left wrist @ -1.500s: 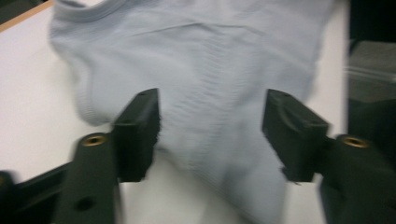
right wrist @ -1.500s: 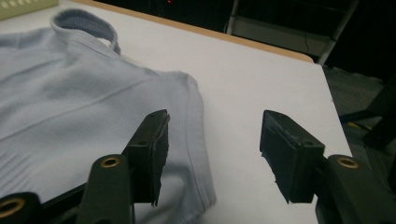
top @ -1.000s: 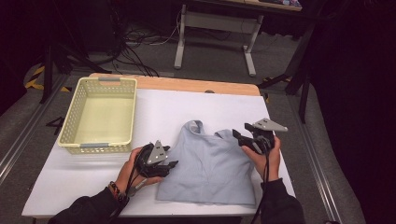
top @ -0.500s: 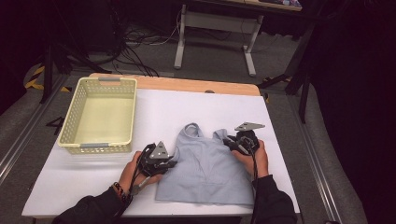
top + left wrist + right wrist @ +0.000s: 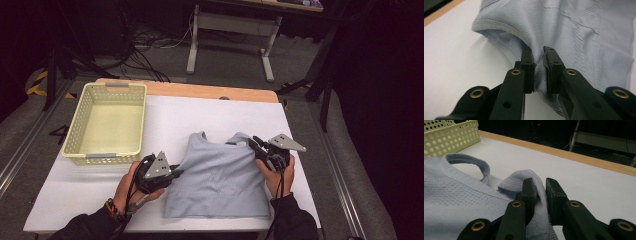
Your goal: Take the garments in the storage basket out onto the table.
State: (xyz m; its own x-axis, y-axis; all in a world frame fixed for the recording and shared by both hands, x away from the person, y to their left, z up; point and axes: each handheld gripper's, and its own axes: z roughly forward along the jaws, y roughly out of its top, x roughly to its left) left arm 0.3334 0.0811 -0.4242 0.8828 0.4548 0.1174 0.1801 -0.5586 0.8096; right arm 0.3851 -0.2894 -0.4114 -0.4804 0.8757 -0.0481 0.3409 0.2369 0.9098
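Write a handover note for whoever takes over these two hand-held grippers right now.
Left hand-held gripper: jaws have just been closing and now pinch the left side edge of the light blue top, just below its armhole.
Right hand-held gripper: jaws have just been closing too and now clamp a bunched fold of fabric at the top's right shoulder strap.
The top lies spread on the white table, neckline away from the person. The yellow basket stands at the far left with nothing in it.
Done: both grips taken.
Left: probably fold or lift the top, then perhaps put it in the basket.
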